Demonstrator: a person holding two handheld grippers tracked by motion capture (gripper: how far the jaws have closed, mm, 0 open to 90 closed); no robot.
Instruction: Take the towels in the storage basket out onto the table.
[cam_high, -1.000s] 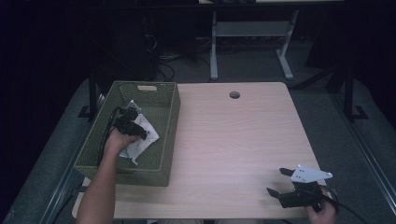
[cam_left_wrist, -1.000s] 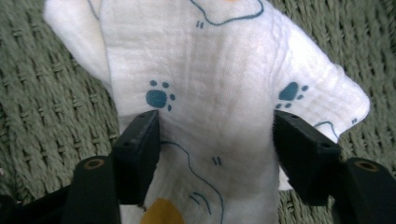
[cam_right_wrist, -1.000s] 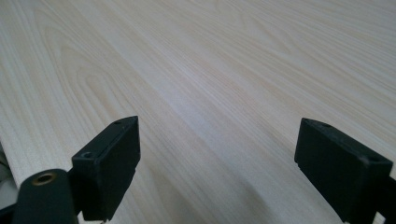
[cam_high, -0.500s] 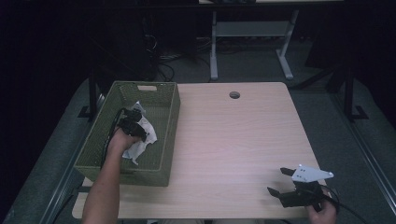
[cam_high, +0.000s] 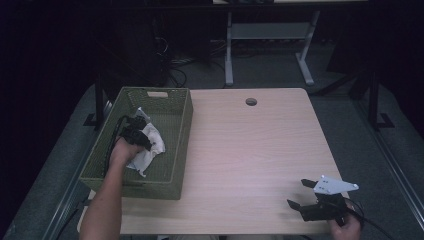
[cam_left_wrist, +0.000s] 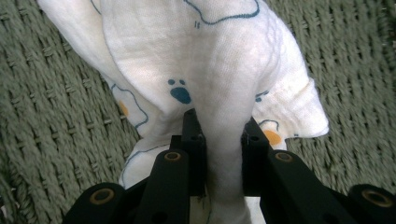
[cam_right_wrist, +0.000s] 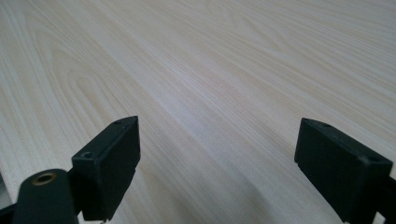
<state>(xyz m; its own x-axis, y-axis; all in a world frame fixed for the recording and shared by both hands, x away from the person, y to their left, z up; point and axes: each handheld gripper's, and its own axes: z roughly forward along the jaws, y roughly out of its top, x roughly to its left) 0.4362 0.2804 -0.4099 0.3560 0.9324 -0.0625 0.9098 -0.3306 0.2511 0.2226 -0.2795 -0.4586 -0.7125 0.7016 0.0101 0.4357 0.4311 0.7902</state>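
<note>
White printed cloth (cam_left_wrist: 205, 56) lying inside the green woven basket (cam_high: 172, 150) at the tabletop's (cam_high: 250, 145) left side, a fold pinched between the closed fingers of the left gripper (cam_left_wrist: 219, 140). Right gripper (cam_high: 306, 194), near right corner, fingers spread wide, holding nothing.

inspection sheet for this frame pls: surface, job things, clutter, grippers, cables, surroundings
Surface: light wood table, round hole near far edge.
Job's things: green basket at table's left; white printed cloth inside it.
Clutter: nothing seen.
Grippers: left gripper in basket, shut on a fold of cloth; right gripper open, low over table's near right corner, holding nothing.
Cables: one trails from right gripper; more on floor beyond the table.
Surroundings: dark room, grey desk frame behind.
</note>
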